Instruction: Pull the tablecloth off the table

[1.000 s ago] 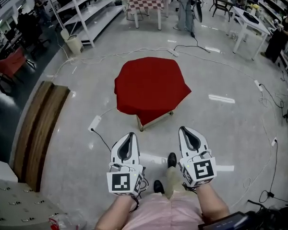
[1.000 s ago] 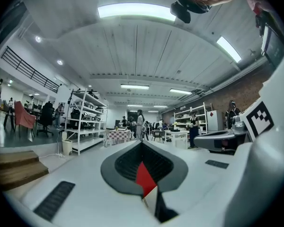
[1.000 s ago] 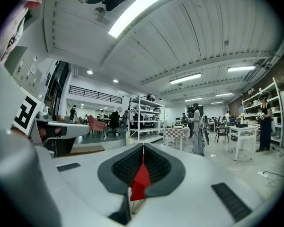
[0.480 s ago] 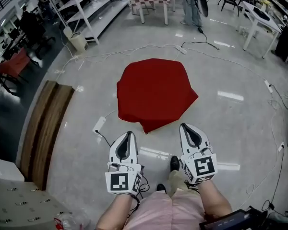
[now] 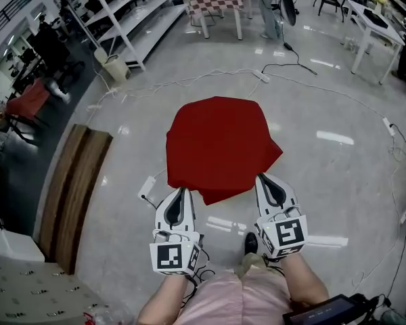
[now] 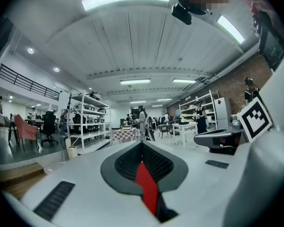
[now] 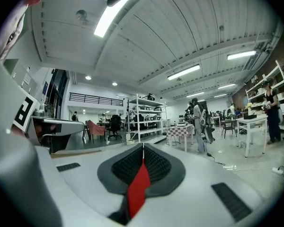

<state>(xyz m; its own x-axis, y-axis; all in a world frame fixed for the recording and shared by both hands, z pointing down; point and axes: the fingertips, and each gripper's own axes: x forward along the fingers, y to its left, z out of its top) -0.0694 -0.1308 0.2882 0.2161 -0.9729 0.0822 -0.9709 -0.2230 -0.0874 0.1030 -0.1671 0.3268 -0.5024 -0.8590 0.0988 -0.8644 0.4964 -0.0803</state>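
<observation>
- Left gripper (image 5: 182, 196) and right gripper (image 5: 266, 183) each have fingers pinching the near hem of the red tablecloth (image 5: 220, 144), draped over the hidden bench just ahead.
- An even, level pull with both hands together should slide it off without snagging.
- Glossy grey floor (image 5: 338, 181), loose cables (image 5: 260, 76) and white shelving (image 5: 132, 15) surround the spot.

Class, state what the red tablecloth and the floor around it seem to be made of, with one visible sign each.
Red tablecloth: likely woven fabric, matt; it drapes in soft folds with a hanging corner.
Floor: hard, polished, perhaps stone or sealed concrete; it mirrors ceiling lights.
</observation>
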